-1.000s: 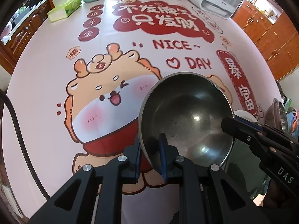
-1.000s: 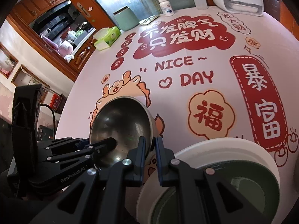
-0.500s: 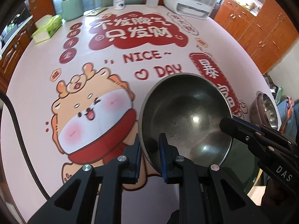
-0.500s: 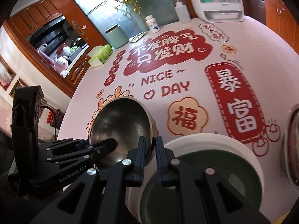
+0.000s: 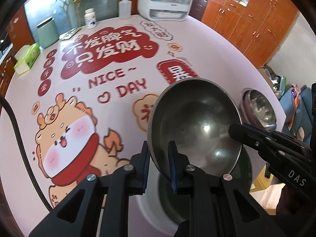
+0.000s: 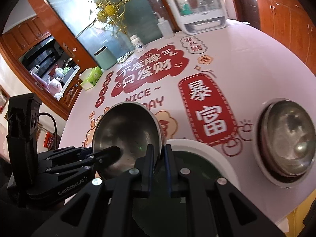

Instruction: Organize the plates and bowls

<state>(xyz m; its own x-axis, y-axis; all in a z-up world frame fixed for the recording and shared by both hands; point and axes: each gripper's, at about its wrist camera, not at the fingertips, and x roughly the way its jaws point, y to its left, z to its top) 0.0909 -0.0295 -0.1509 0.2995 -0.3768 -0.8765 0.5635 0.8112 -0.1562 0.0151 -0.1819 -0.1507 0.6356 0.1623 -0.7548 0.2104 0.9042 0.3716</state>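
Observation:
A steel bowl (image 5: 195,122) is held tilted above the table by both grippers. My left gripper (image 5: 160,154) is shut on its near rim. My right gripper (image 6: 158,154) is shut on its other rim and reaches in from the right in the left wrist view (image 5: 237,130). The same bowl (image 6: 126,132) shows in the right wrist view. Below it lies a white plate with a dark green centre (image 6: 199,158), also in the left wrist view (image 5: 150,207). A second steel bowl (image 6: 286,140) sits in a white dish at the table's right edge (image 5: 258,108).
The round table (image 5: 29,167) has a pink printed cloth. At the far side stand a white appliance (image 5: 167,2), a squeeze bottle (image 5: 124,7), a pill bottle (image 5: 90,18), a green canister (image 5: 47,31) and a tissue box (image 5: 26,58). Wooden cabinets (image 5: 252,25) stand behind.
Both grippers have carried the steel bowl to the right across the table, over the white plate. The second steel bowl at the right edge has come into view.

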